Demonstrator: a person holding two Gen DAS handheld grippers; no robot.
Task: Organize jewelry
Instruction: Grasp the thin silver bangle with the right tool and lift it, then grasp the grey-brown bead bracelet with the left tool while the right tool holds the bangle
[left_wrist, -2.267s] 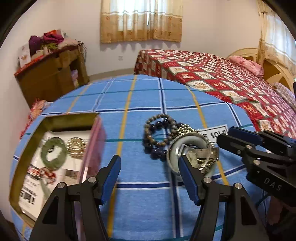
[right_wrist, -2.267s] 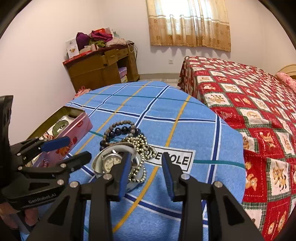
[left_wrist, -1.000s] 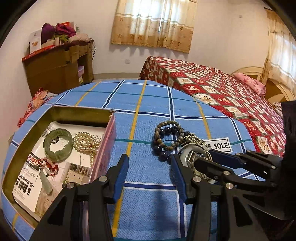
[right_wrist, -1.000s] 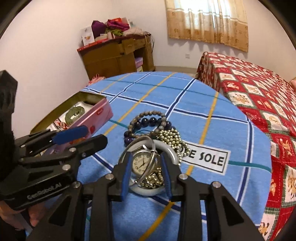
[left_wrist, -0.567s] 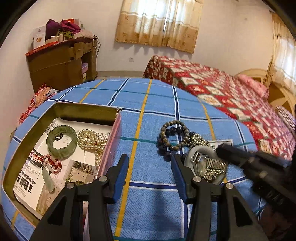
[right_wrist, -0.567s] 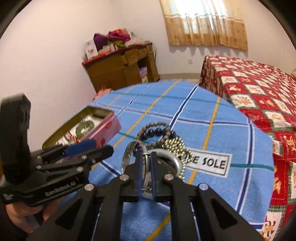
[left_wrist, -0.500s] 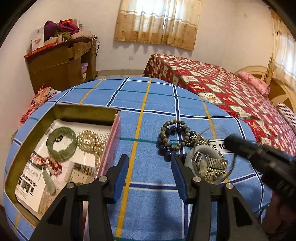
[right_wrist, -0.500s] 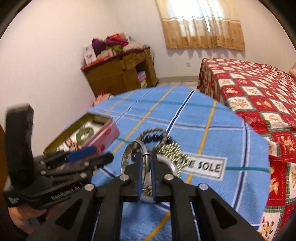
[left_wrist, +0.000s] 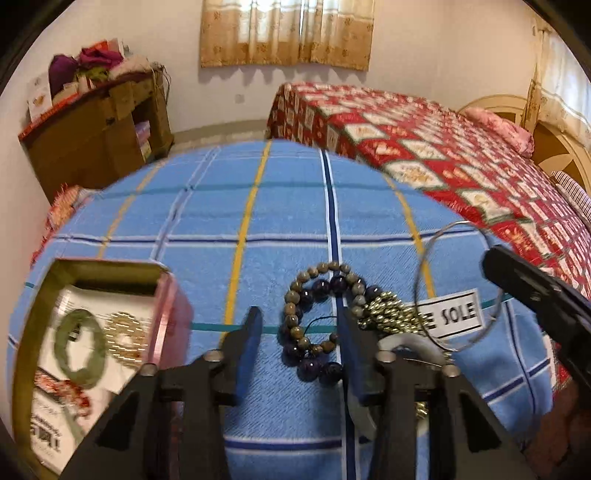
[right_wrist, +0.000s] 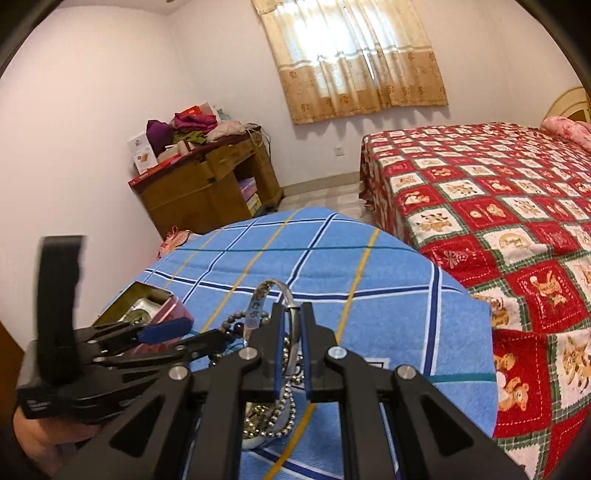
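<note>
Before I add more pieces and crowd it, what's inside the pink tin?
In the pink tin: a green bangle, a pearl strand and red beads on printed paper. The left gripper hides its near corner.

Bright, soft daylight through tan patterned curtains (right_wrist: 354, 59); scalloped shadows below on wall. Strong fisheye bending, black vignette corners. Motion blur in left view, worst on open pink tin box (left_wrist: 164, 325).
</note>
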